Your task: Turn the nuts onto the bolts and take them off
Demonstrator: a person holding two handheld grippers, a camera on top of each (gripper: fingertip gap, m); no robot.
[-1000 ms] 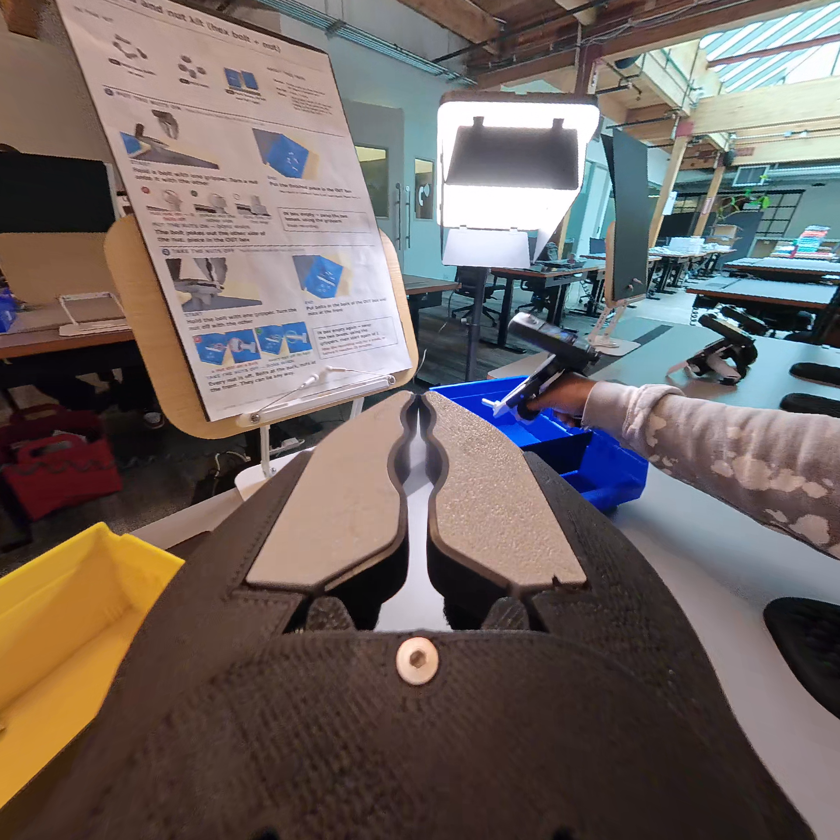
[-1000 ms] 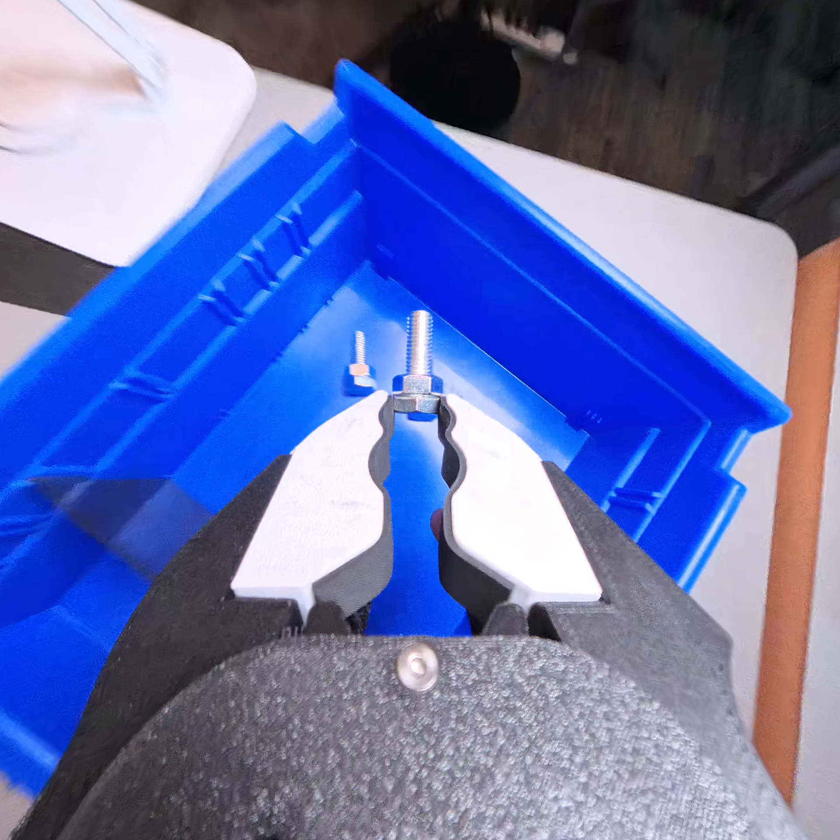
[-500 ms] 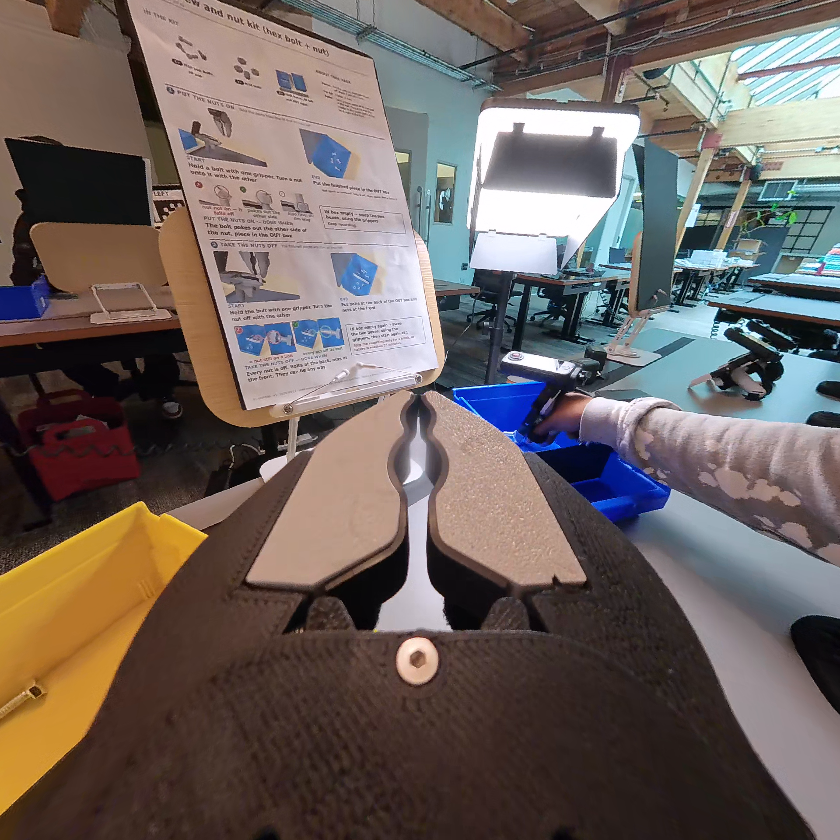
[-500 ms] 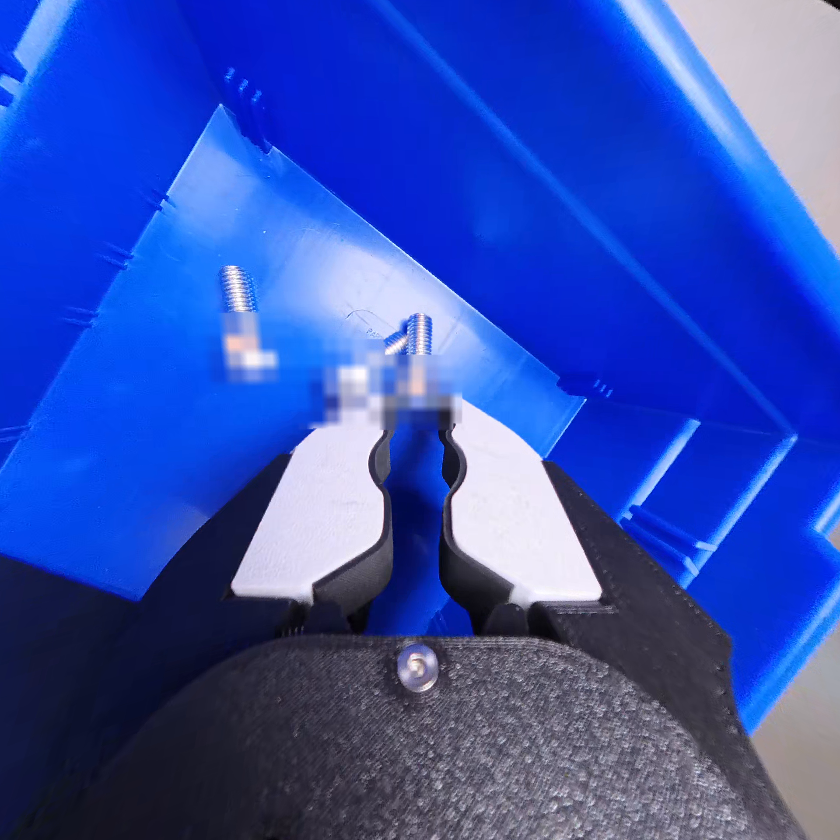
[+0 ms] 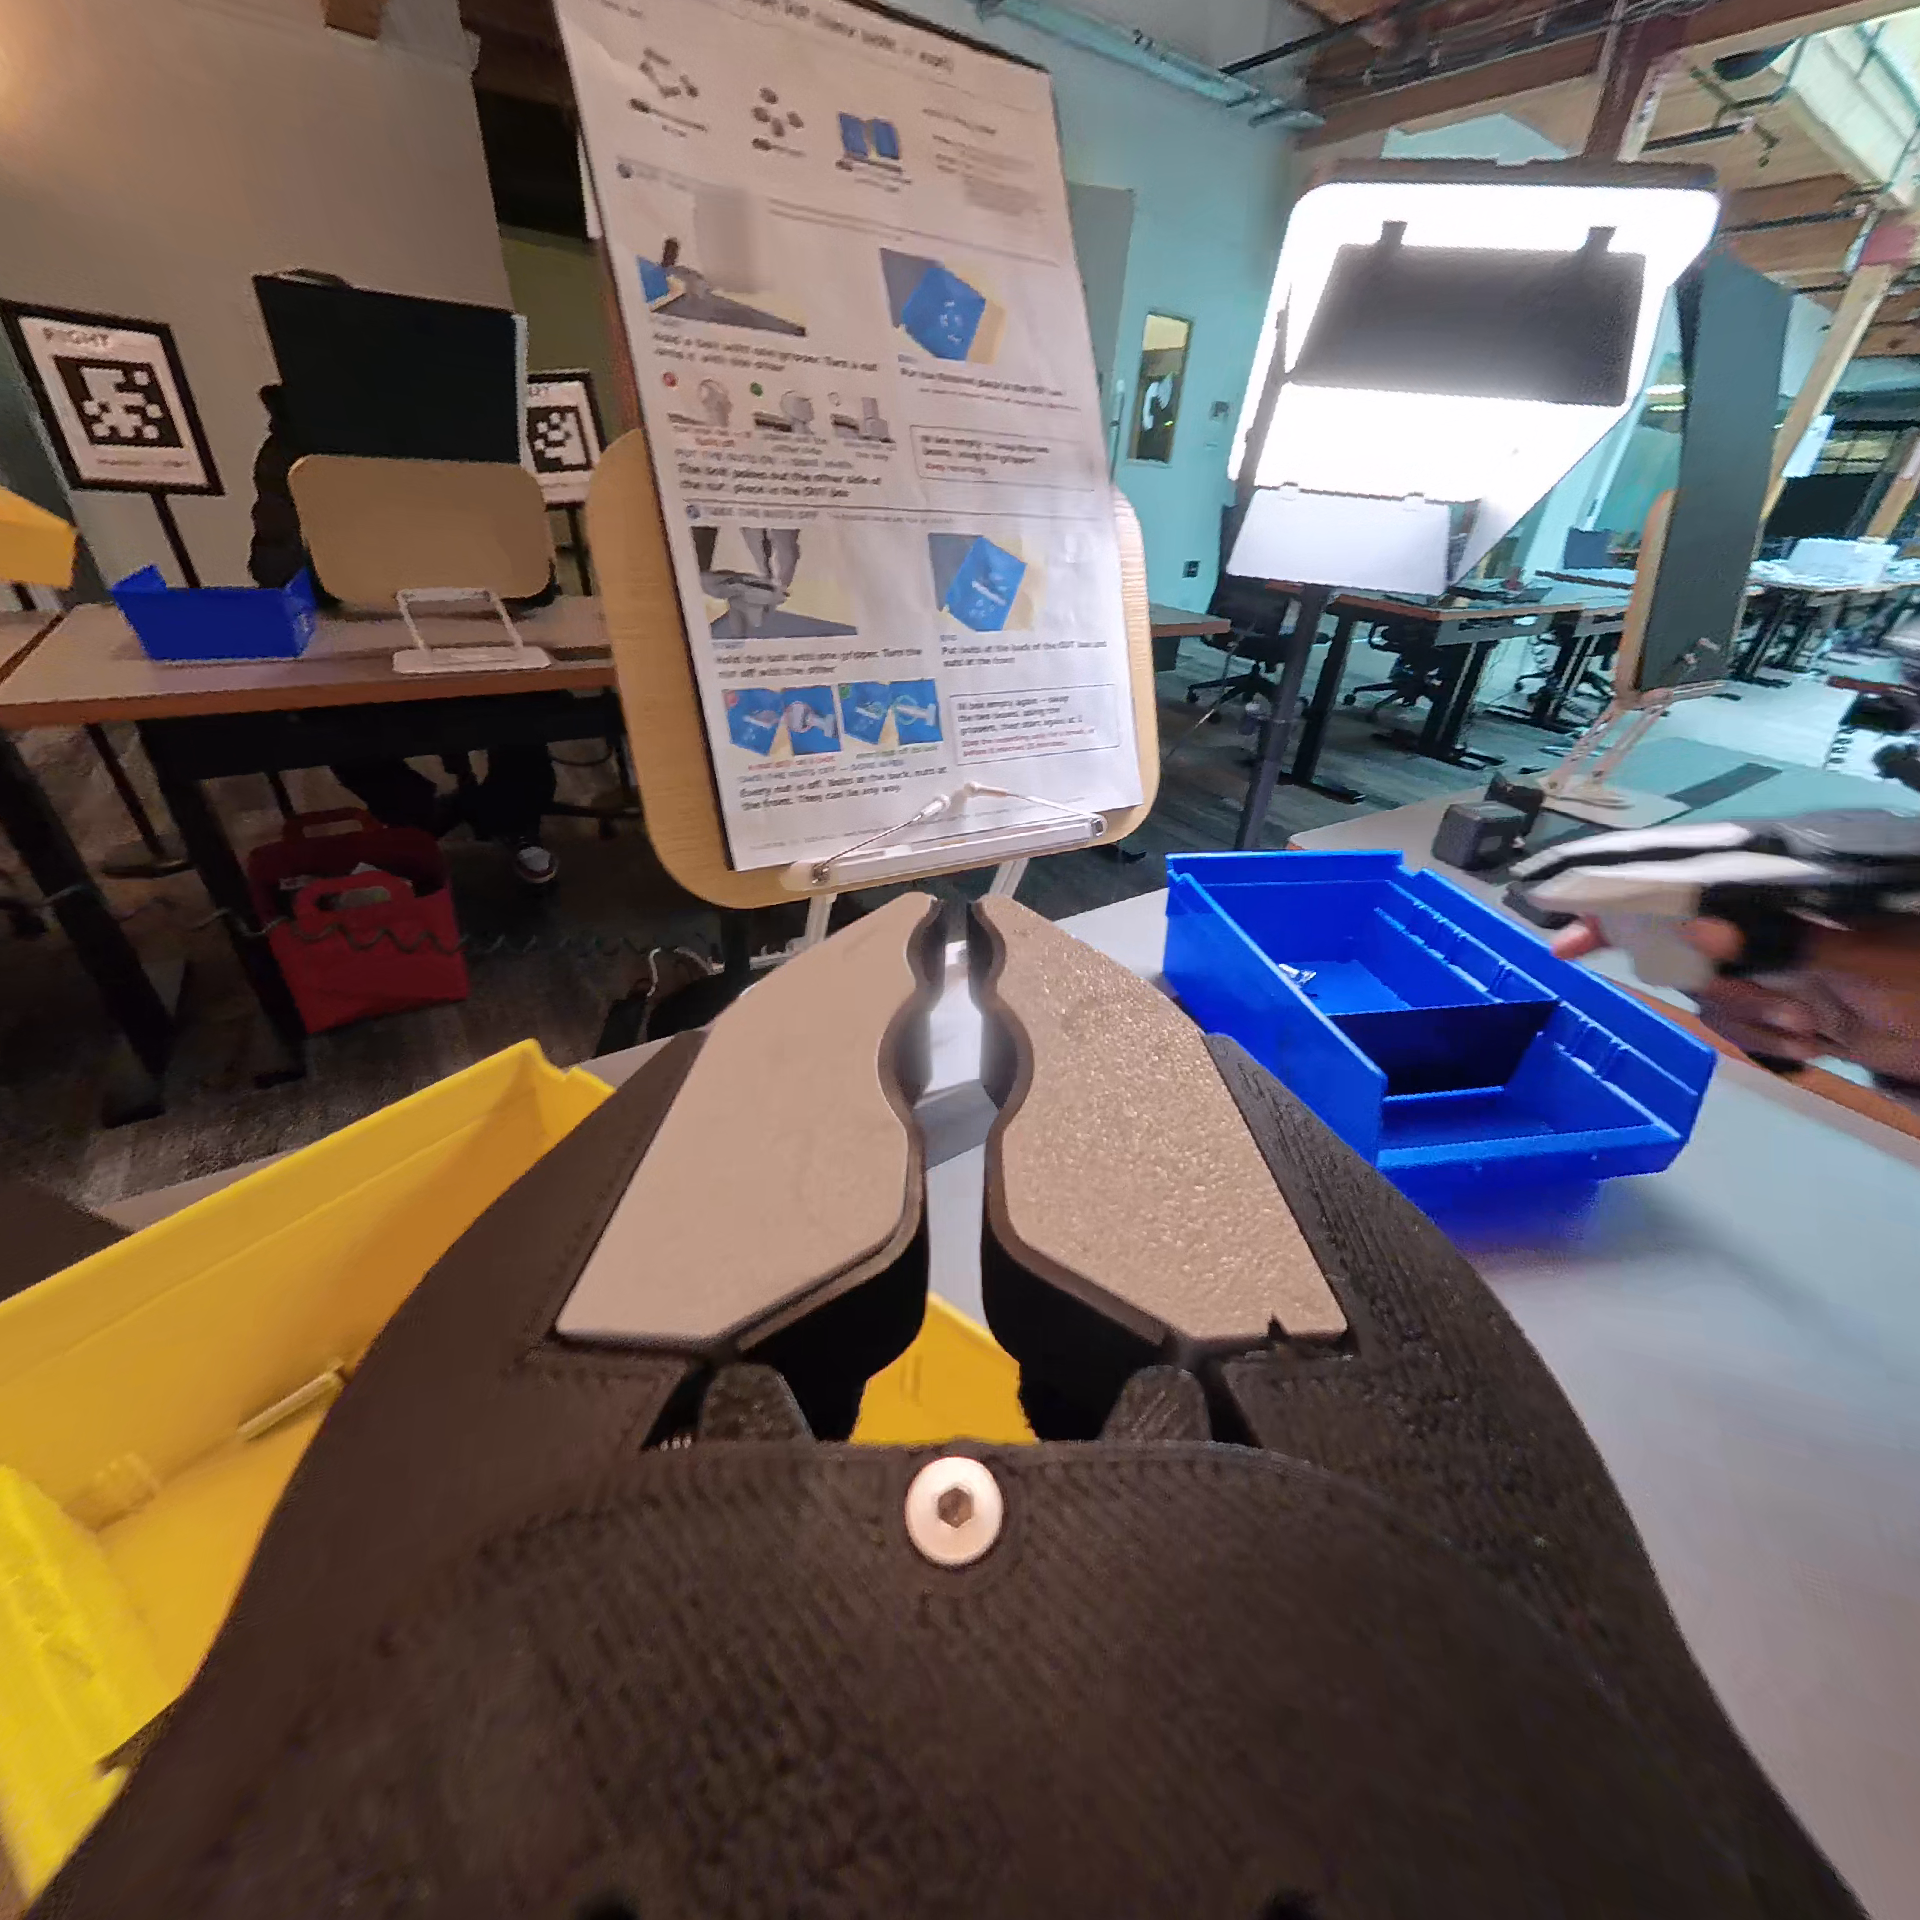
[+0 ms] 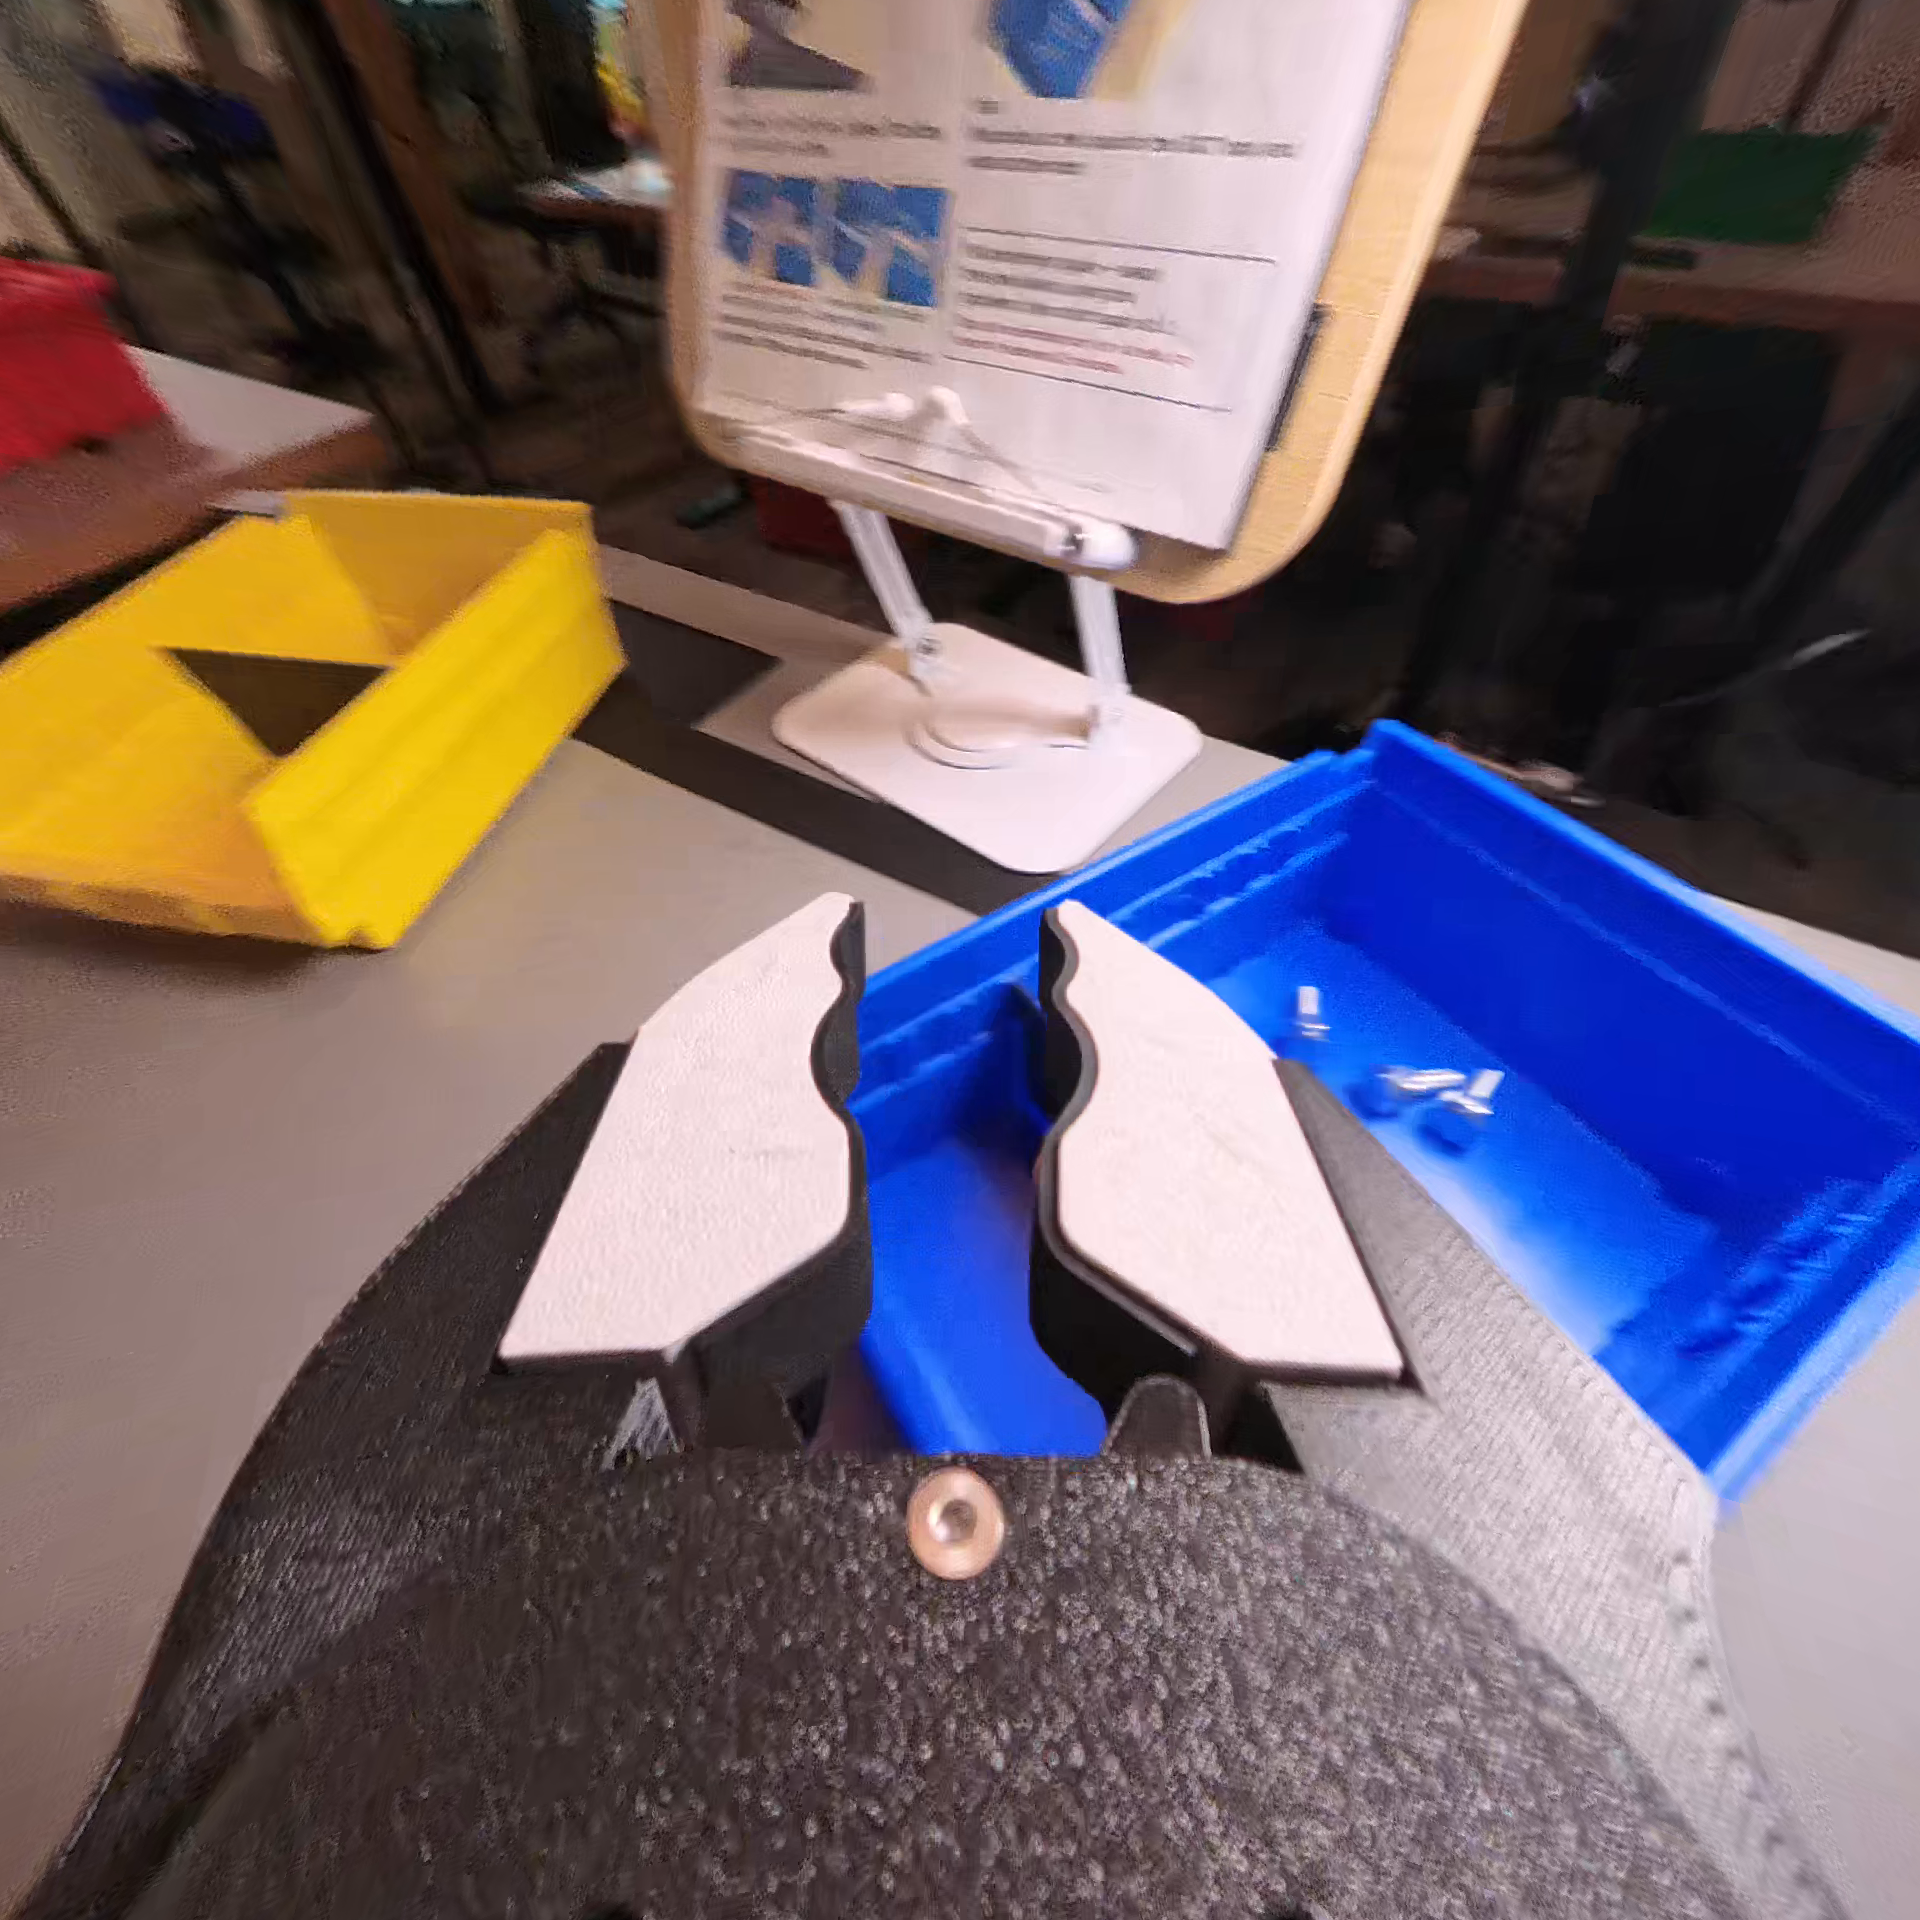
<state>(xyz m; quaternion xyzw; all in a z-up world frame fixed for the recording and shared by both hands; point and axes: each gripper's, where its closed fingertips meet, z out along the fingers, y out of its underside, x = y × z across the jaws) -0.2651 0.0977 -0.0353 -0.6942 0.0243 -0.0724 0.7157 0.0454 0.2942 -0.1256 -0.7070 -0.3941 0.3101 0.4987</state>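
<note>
My right gripper (image 6: 948,920) is open and empty, and hovers over the near left corner of the blue bin (image 6: 1621,935). Several small silver bolts (image 6: 1434,1086) lie on the floor of the bin's far compartment. They are blurred, so I cannot tell whether they carry nuts. My left gripper (image 5: 953,920) holds nothing; its fingertips stand a narrow slit apart. It sits above the near right corner of the yellow bin (image 5: 260,1340). In the left wrist view the blue bin (image 5: 1278,935) stands to the right, with the right gripper (image 5: 1621,904) blurred above its far end.
An instruction sheet on a wooden board (image 5: 862,468) stands at the table's far edge, between the bins. Its white base (image 6: 987,748) rests on the grey table (image 6: 468,987). The yellow bin (image 6: 416,727) is to the left. Desks and a lamp panel stand beyond. My right fingertips sit around 40 cm from my left ones.
My right gripper let go of the bolt with its nut inside the blue bin, opened wide and drew back out above the bin. My left gripper swung left over the yellow bin and its tips parted slightly.
</note>
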